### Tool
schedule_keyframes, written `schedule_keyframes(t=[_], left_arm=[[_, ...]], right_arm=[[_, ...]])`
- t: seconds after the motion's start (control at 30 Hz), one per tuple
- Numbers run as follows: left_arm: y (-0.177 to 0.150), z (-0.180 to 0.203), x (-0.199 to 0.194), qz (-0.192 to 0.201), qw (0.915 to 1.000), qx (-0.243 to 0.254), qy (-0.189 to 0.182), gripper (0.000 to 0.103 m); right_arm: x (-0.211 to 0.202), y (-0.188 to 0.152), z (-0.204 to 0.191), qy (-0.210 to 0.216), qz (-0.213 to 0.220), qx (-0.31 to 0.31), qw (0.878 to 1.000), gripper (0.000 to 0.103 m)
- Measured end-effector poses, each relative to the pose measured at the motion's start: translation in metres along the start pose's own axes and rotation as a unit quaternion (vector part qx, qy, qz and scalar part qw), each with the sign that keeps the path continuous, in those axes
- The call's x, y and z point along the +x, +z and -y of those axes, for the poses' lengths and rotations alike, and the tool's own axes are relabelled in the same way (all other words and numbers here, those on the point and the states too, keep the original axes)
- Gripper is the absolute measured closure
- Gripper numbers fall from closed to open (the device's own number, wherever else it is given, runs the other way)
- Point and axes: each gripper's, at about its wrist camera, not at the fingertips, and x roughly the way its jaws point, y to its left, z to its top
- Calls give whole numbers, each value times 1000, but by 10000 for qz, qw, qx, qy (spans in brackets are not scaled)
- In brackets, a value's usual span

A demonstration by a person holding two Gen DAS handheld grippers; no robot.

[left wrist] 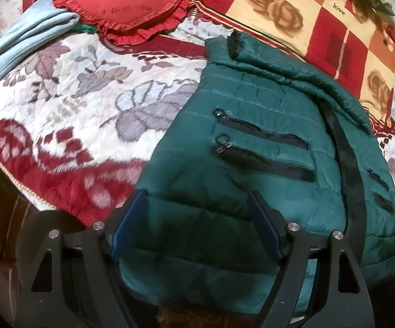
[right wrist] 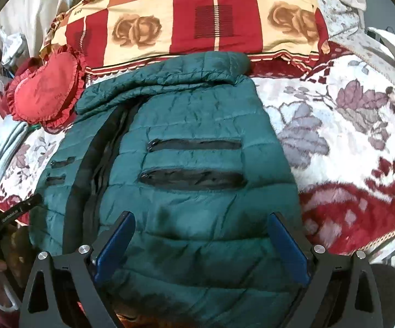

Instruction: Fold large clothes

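Note:
A dark green quilted puffer jacket [left wrist: 252,147] lies front up on the bed, with black zip pockets and a black centre zip; its sleeves are folded across the top. It fills the middle of the right wrist view [right wrist: 186,164]. My left gripper [left wrist: 197,199] is open over the jacket's lower hem on its left half, blue pads either side of the fabric. My right gripper [right wrist: 200,221] is open over the lower hem on the right half. The left gripper's black body shows at the left edge of the right wrist view [right wrist: 8,216].
The bed has a white and red floral blanket [left wrist: 74,95]. A red frilled cushion [left wrist: 126,2], a checked rose-print pillow [right wrist: 197,19] and folded light blue cloth [left wrist: 25,35] lie beyond the jacket. The bed's front edge is near both grippers.

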Motion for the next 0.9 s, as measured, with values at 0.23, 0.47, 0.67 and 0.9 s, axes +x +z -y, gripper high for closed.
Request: schedule_keyframes(t=[0.23, 0.47, 0.67, 0.9], left_arm=[[-11, -12, -1, -57, 9999, -148, 65, 25], [-16, -14, -2, -200, 9998, -65, -35, 25], [-18, -17, -2, -334, 9994, -84, -105, 25], [-12, -28, -11, -269, 9990, -294, -212, 25]], right_arm=[[-7, -4, 2, 10, 59, 118, 9999, 7], [-10, -8, 7, -24, -62, 100, 9999, 7], [-10, -18, 21, -48, -166, 285, 9994, 5], [-8, -20, 29, -112, -357, 326, 9988, 3]])
